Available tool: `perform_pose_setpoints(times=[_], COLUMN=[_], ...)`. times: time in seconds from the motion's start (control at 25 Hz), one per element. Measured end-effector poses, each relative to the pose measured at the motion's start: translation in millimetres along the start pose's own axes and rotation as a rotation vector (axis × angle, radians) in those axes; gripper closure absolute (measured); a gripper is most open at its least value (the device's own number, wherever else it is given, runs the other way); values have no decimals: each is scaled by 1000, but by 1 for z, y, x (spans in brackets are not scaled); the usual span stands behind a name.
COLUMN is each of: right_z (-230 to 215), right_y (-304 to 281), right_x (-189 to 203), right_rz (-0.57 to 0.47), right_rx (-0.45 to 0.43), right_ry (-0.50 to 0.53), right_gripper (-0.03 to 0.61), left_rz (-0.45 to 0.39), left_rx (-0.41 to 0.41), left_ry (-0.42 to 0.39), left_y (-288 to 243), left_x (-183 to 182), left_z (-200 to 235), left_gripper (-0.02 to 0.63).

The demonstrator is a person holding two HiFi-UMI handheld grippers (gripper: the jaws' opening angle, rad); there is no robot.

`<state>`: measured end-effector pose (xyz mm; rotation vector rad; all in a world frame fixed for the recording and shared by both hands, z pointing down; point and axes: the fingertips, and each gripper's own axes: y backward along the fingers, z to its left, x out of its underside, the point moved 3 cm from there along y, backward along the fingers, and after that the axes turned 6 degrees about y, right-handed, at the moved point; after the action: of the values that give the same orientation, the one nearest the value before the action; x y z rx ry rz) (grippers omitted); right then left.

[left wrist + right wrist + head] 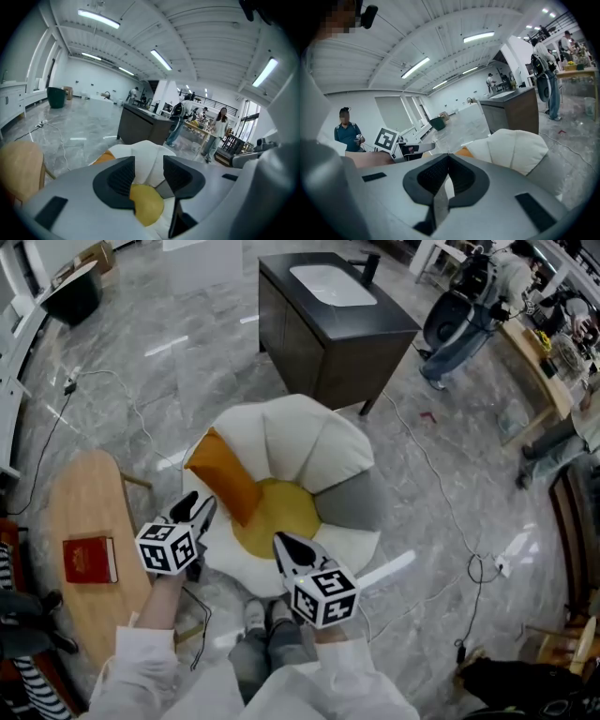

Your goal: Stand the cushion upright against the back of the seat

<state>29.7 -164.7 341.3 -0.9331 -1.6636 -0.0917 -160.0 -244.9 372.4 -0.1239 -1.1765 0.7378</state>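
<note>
Both tools hang in front of the chair (361, 498) and short of it, neither touching anything, which fits a job that looks done. The orange cushion (225, 476) stands on edge at the left side of the yellow seat (281, 512). Its broad face leans on the white padded backrest (309, 442), so the padding props it up and it needs no holding. The left hand-held gripper (197, 505) has its jaws spread with nothing between the pads. Its own view shows only the backrest and seat through the gap, probably because it has no further use for a grip. The right hand-held gripper (289, 547) has its jaws pressed together at the tips, pinching nothing. My judgement is that the remaining risk is the cushion slumping sideways along the curved backrest, since only its lean keeps it there.
</note>
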Motion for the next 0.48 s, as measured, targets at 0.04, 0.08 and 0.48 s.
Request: perform_pose_setpoints(times=[0.04,0.08,0.48], right_z=[3,6,58], right_y=[7,15,64], right_x=[-5,-10,-26], right_rz=[-3,-8,3], right_rx=[-1,-2,-60], right_ry=[16,28,123], right_gripper=[566,566,566], left_rz=[-8,-17,-119], left_rx=[15,29,157], left_ry=[-6,-7,-41], left_y=[8,17,90], left_x=[-3,-6,-41], left_z=[-8,-16,-97], left_gripper=[427,441,525])
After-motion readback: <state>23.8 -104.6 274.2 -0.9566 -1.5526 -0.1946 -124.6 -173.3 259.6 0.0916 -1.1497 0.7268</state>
